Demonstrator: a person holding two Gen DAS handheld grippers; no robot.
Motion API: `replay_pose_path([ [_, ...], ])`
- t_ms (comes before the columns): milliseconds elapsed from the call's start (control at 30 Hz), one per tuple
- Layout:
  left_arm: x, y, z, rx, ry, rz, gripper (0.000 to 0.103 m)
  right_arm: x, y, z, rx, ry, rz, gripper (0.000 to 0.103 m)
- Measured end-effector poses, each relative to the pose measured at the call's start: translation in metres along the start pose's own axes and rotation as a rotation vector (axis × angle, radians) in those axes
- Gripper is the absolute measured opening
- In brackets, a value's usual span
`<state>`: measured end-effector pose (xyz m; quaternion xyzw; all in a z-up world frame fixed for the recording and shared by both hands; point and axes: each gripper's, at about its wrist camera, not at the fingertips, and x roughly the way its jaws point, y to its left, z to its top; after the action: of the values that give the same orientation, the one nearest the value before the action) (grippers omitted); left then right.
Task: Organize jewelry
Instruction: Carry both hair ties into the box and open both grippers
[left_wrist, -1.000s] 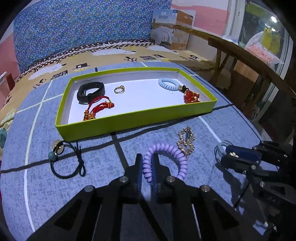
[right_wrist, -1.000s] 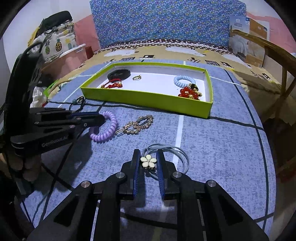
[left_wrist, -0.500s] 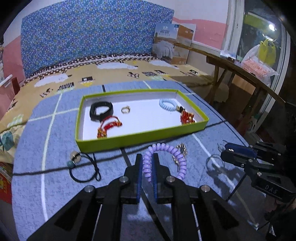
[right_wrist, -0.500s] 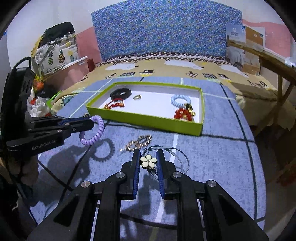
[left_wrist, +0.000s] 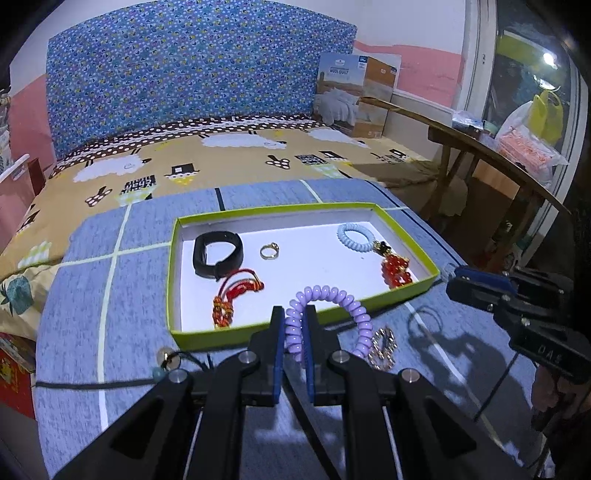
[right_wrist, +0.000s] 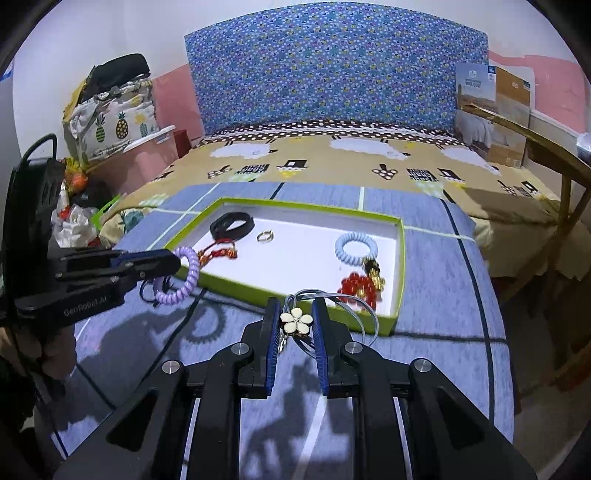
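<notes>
My left gripper is shut on a purple coil hair tie, which hangs in the air in front of the green tray. My right gripper is shut on a white flower charm with a thin blue-grey cord loop, lifted near the tray's front wall. Inside the tray lie a black band, a ring, a red knotted cord, a light blue coil tie and red beads.
On the blue cloth in front of the tray lie a gold hair clip and a black elastic with a bead. A wooden chair frame stands at the right; a bed with a cardboard box lies behind.
Both grippers have risen off the cloth with their pieces and moved toward the tray. The purple coil tie and the flower cord now hang in the air.
</notes>
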<state>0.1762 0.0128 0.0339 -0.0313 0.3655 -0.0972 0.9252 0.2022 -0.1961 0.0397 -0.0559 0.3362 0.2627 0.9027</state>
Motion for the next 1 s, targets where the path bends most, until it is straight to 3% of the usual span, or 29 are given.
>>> replay_pose_path([
  [400, 0.04, 0.008, 0.031, 0.013, 0.022, 0.026, 0.01, 0.054, -0.011, 0.038, -0.014, 0.024, 0.016, 0.017],
  [700, 0.076, 0.01, 0.034, 0.019, 0.082, 0.036, 0.01, 0.1, -0.026, 0.04, 0.011, 0.092, -0.002, 0.017],
  [1000, 0.092, 0.011, 0.029, 0.031, 0.113, 0.041, 0.011, 0.117, -0.036, 0.036, 0.027, 0.145, -0.003, 0.018],
])
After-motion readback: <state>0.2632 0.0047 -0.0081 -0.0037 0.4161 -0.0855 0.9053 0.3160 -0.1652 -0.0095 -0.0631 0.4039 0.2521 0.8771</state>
